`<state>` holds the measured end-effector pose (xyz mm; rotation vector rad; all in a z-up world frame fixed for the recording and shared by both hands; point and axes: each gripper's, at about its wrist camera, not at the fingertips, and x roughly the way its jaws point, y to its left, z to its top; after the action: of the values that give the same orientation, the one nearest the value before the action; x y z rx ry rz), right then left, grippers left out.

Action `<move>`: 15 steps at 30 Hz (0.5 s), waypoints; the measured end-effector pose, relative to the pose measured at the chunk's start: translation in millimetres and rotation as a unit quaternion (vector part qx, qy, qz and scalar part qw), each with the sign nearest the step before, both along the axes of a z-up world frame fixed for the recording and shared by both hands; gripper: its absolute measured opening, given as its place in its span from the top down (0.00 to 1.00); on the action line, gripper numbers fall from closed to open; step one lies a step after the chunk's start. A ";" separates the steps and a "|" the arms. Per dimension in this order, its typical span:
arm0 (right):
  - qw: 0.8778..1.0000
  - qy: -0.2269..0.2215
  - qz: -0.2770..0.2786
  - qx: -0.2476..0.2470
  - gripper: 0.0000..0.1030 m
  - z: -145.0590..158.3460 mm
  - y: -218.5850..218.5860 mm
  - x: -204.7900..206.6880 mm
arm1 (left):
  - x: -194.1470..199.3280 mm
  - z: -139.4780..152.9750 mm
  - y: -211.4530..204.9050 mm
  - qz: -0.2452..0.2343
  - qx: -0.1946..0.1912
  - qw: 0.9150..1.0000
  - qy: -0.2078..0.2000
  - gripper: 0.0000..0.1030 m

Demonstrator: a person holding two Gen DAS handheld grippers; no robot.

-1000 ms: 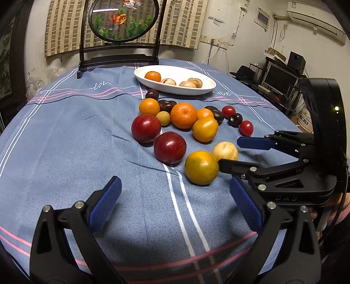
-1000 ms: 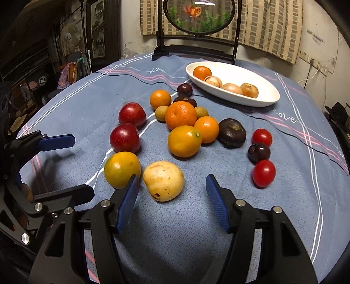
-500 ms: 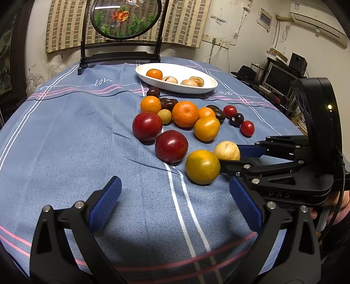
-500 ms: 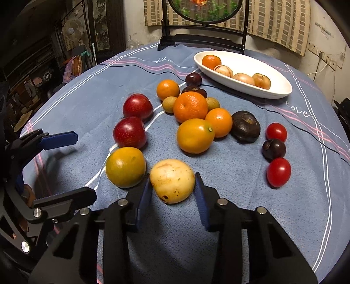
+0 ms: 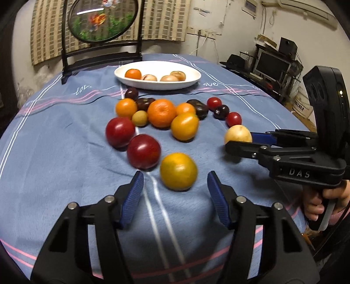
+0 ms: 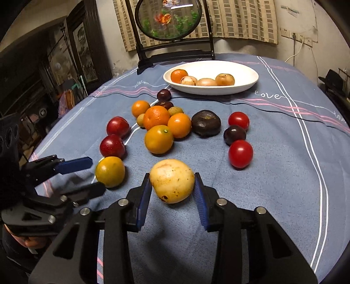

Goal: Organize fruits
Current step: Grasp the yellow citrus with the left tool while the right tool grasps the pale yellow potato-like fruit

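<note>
Loose fruit lies on the blue tablecloth: red plums, oranges, dark fruits and small red tomatoes. My right gripper is shut on a pale yellow fruit, both pads pressed to its sides, and holds it a little above the cloth. The left wrist view shows that same pale fruit at the right. My left gripper is closing around a yellow-orange fruit that sits between its fingertips. The pads stand apart from its skin. A white oval plate at the far side holds an orange and three brownish fruits.
A dark stand with a round goldfish picture rises behind the plate. Two red plums lie just left of the yellow-orange fruit. Two small red tomatoes and a dark plum lie right of the cluster. A hand grips the right handle.
The right gripper shut on the pale yellow fruit and lifted it off the cloth, moving right. The left gripper moved forward to the yellow-orange fruit and its jaws narrowed around it.
</note>
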<state>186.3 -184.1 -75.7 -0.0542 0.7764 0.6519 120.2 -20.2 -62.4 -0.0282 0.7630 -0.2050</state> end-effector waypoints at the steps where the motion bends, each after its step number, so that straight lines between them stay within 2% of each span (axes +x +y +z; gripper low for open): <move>1: 1.000 -0.003 0.002 -0.001 0.62 0.3 0.4 -1.0 | 2.9 0.5 -2.1 0.000 0.003 1.000 0.003 0.40; 5: 1.000 -0.015 0.007 -0.001 0.62 2.0 2.5 -5.3 | 11.2 -0.8 -4.6 0.004 0.010 1.000 0.018 0.40; 7: 1.000 -0.016 0.007 0.002 0.62 2.5 1.0 -5.2 | 15.1 -2.9 -6.8 0.005 0.015 0.999 0.028 0.49; 9: 1.000 -0.016 0.007 0.007 0.62 3.0 -0.3 -5.1 | 17.3 -4.3 -8.2 0.004 0.018 0.999 0.035 0.53; 15: 1.000 -0.020 0.010 0.014 0.62 4.4 -2.5 -6.3 | 21.9 -5.4 -16.2 0.002 0.032 0.999 0.041 0.56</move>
<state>180.0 -186.6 -71.3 -0.0484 0.7280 0.6783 142.2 -36.4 -67.7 0.0230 0.8506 -0.1769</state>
